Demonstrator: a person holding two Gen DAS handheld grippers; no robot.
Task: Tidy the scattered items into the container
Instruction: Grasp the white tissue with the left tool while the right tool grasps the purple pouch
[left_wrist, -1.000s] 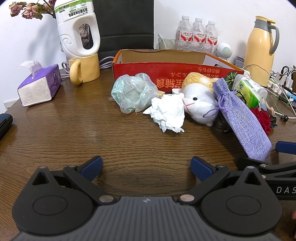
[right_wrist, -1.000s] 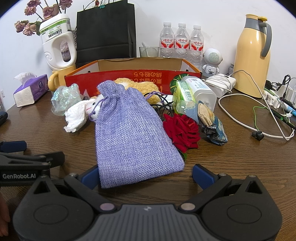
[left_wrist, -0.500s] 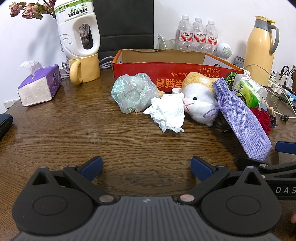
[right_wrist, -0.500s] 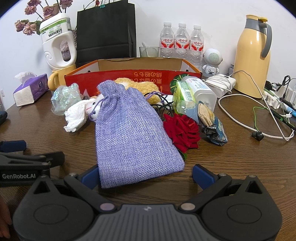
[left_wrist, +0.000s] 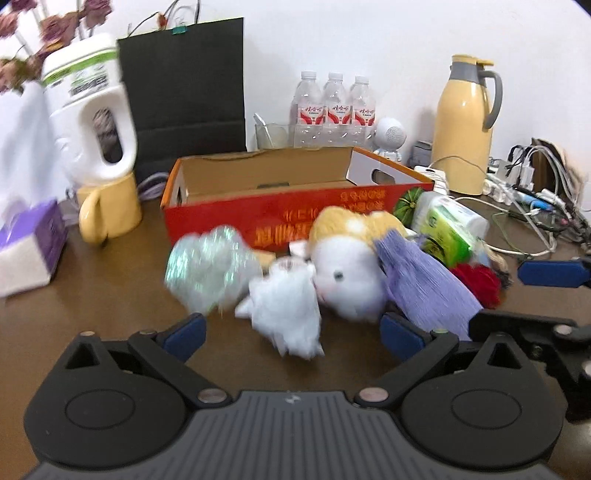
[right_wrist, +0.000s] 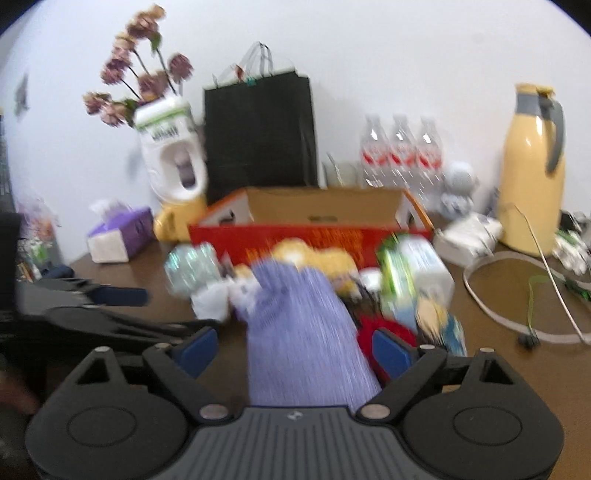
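Observation:
A red cardboard box (left_wrist: 295, 218) stands open at the back of the wooden table. In front of it lie a crumpled clear wrapper (left_wrist: 207, 266), a white tissue wad (left_wrist: 288, 310), a plush toy (left_wrist: 351, 273), a purple cloth pouch (left_wrist: 424, 288), a red rose (left_wrist: 480, 280) and a green wet-wipe pack (left_wrist: 447, 229). My left gripper (left_wrist: 291, 336) is open, its jaws on either side of the tissue wad. My right gripper (right_wrist: 291, 350) is open with the purple pouch (right_wrist: 306, 339) between its jaws.
A tissue box (left_wrist: 29, 251), a yellow mug (left_wrist: 110, 214) with a white jug, a black bag (left_wrist: 184, 96), water bottles (left_wrist: 334, 107), a yellow thermos (left_wrist: 465, 125) and cables (left_wrist: 535, 206) ring the table's back and sides.
Both grippers have moved forward toward the pile. The tissue wad now sits between the left jaws and the pouch between the right jaws. Both views are blurred by motion.

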